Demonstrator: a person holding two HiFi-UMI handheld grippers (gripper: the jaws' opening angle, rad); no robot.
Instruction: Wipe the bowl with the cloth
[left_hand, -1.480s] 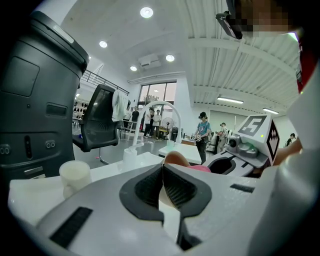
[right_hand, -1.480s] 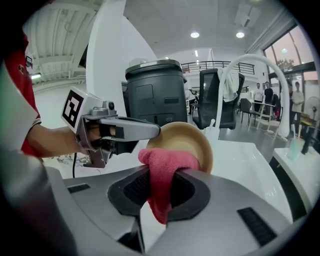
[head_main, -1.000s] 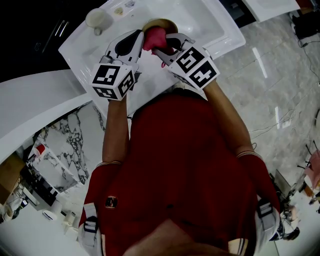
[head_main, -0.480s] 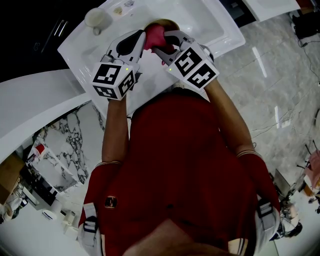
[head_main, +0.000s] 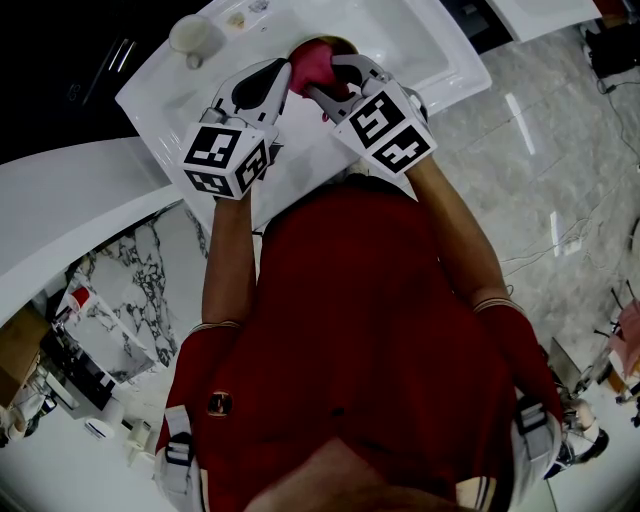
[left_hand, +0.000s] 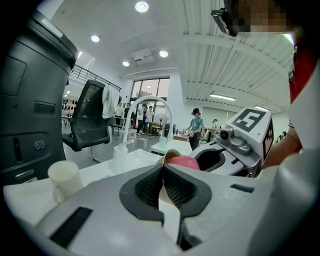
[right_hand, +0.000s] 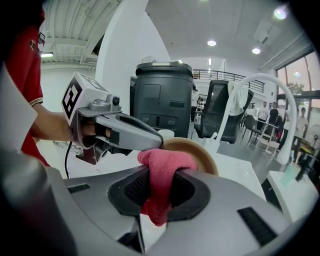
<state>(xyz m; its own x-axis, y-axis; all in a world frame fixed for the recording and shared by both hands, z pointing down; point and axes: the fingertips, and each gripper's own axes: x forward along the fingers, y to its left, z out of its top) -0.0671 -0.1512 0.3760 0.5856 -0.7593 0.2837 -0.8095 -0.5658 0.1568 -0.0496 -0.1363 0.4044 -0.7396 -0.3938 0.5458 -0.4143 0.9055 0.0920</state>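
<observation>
The left gripper (left_hand: 162, 172) has its jaws pinched almost together on the thin rim of the bowl (left_hand: 170, 154); only a pale sliver of that rim shows between the pads. The right gripper (right_hand: 157, 192) has its jaws clamped on the cloth (right_hand: 162, 172), which runs top to bottom through them. Its bunched upper end is pressed into the bowl's hollow.

The bowl is tipped on edge, its hollow facing the right gripper, over the white basin (head_main: 430, 50); whether it touches the basin cannot be told. From the head view the cloth covers most of the bowl, leaving a dark arc of rim. A second ago more rim showed; the right gripper has since pushed farther over it, while the left gripper has kept its place. A cup (head_main: 195, 38) stands at the basin's corner, apart.
</observation>
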